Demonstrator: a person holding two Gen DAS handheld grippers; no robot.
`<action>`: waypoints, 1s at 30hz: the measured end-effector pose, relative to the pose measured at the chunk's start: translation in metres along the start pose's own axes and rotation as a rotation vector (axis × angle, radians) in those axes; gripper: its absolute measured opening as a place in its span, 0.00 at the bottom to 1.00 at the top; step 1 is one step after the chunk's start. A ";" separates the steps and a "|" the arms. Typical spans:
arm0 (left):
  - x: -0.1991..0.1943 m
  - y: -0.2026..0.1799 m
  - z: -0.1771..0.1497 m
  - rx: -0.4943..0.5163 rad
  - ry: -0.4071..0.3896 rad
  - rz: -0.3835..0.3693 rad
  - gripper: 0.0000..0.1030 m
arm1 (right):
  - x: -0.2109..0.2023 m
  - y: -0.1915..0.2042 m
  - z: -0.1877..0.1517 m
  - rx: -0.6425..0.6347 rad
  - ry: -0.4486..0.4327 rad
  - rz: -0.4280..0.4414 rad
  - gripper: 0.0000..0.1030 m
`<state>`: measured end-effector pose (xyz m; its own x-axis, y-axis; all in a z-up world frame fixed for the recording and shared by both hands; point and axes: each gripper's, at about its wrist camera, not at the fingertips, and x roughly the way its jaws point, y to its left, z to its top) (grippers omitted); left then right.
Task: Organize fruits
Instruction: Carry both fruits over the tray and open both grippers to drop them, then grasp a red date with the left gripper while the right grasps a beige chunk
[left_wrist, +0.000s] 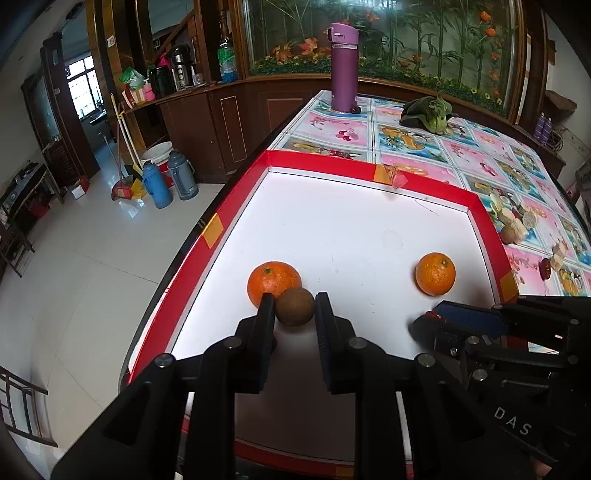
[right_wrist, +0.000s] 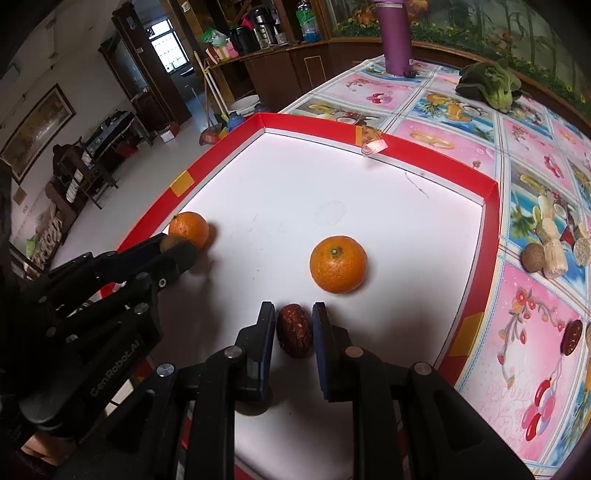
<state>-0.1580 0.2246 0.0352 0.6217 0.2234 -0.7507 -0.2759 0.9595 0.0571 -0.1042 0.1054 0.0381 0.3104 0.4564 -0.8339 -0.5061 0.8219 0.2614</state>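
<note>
A white tray with a red rim (left_wrist: 369, 173) (right_wrist: 436, 151) lies on the table. My left gripper (left_wrist: 294, 301) is shut on a small round brown fruit (left_wrist: 294, 306), just above the tray floor, next to an orange (left_wrist: 271, 280) at the tray's left; that gripper (right_wrist: 177, 251) and orange (right_wrist: 190, 227) also show in the right wrist view. My right gripper (right_wrist: 294, 314) is shut on a dark red date (right_wrist: 294, 334) low over the tray. A second orange (right_wrist: 338, 264) (left_wrist: 436, 273) sits just beyond it.
On the patterned tablecloth right of the tray lie a brown fruit (right_wrist: 533, 256), pale chunks (right_wrist: 552, 240) and another date (right_wrist: 571, 336). A purple flask (left_wrist: 344, 68) and leafy greens (left_wrist: 430, 112) stand at the far end. The floor drops off left of the table.
</note>
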 end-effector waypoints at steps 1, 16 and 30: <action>0.000 0.001 0.000 -0.004 0.004 0.000 0.26 | -0.005 -0.002 0.000 0.006 -0.012 0.013 0.26; -0.054 -0.050 0.014 0.072 -0.114 -0.097 0.61 | -0.102 -0.106 -0.026 0.146 -0.258 -0.114 0.37; -0.045 -0.187 0.010 0.292 -0.018 -0.315 0.61 | -0.131 -0.233 -0.066 0.341 -0.222 -0.203 0.37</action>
<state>-0.1269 0.0367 0.0654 0.6562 -0.0880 -0.7494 0.1468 0.9891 0.0124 -0.0802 -0.1686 0.0543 0.5596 0.3060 -0.7702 -0.1346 0.9506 0.2799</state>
